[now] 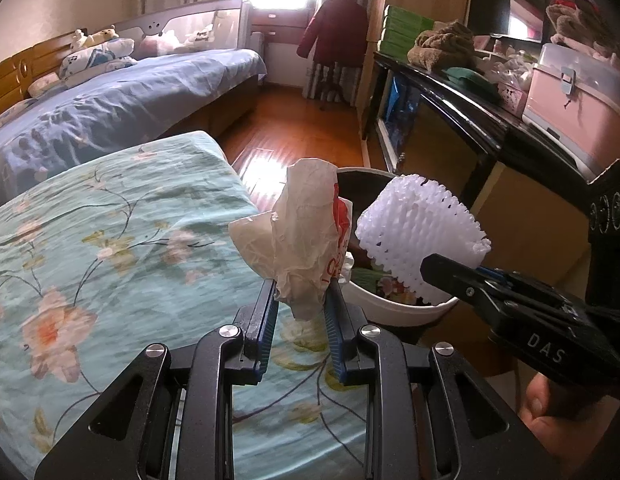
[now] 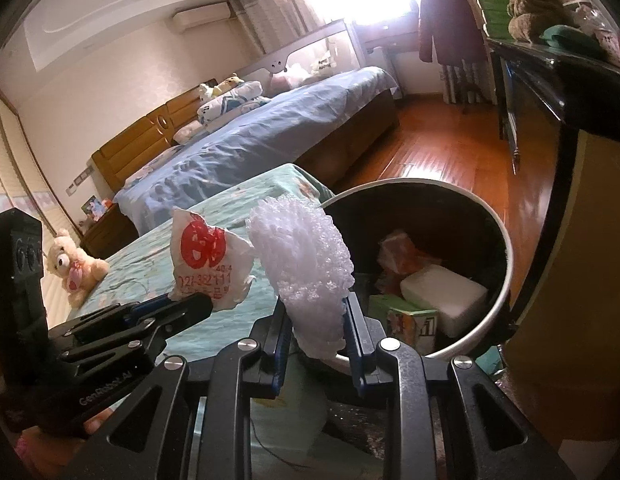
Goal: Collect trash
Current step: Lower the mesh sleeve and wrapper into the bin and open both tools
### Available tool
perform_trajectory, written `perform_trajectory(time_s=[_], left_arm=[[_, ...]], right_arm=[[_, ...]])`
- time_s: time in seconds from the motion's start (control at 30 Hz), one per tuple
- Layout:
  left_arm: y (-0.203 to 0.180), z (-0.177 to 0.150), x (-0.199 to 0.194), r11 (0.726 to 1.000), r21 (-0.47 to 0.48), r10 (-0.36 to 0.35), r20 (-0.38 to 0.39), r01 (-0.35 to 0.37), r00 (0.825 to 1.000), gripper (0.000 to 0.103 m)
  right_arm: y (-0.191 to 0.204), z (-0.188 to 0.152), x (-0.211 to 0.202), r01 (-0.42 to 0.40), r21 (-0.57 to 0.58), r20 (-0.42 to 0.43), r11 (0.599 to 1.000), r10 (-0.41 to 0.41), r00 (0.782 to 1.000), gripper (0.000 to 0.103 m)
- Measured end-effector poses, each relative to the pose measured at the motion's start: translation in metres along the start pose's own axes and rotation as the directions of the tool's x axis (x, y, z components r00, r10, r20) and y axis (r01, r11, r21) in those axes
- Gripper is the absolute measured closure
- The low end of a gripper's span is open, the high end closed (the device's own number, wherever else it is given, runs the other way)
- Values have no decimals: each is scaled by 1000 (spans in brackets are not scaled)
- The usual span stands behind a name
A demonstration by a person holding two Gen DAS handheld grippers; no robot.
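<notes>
The left hand-held gripper [image 1: 301, 300] is clamped on a crumpled white plastic bag [image 1: 306, 236] with red print, which stands up from between its blue pads. Just to its right, the right hand-held gripper [image 2: 315, 316] pinches a white foam net sleeve [image 2: 306, 268] by its lower end. Both pieces hang side by side near the rim of the white trash bin [image 2: 503, 280], right ahead of the right gripper; the bin already holds a foam block and cartons. Under and left of the left gripper spreads a floral teal bed cover [image 1: 110, 232], with a teddy bear [image 2: 74, 268] lying farther off.
</notes>
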State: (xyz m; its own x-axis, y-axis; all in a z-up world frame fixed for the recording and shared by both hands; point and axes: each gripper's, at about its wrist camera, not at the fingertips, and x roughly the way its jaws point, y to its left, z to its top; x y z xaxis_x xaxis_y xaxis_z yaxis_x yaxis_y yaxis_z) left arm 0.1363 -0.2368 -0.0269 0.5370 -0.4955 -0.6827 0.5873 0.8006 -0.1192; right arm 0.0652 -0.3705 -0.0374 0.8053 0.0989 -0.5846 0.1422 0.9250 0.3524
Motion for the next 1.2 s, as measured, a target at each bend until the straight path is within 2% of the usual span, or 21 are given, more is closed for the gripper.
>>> perform_trajectory(time_s=[1.2], left_arm=[[-46,23,26,996,73,-43,-15,44,999,81]], right_arm=[[-38,8,-13,71,62,26,996,-72,997,77]])
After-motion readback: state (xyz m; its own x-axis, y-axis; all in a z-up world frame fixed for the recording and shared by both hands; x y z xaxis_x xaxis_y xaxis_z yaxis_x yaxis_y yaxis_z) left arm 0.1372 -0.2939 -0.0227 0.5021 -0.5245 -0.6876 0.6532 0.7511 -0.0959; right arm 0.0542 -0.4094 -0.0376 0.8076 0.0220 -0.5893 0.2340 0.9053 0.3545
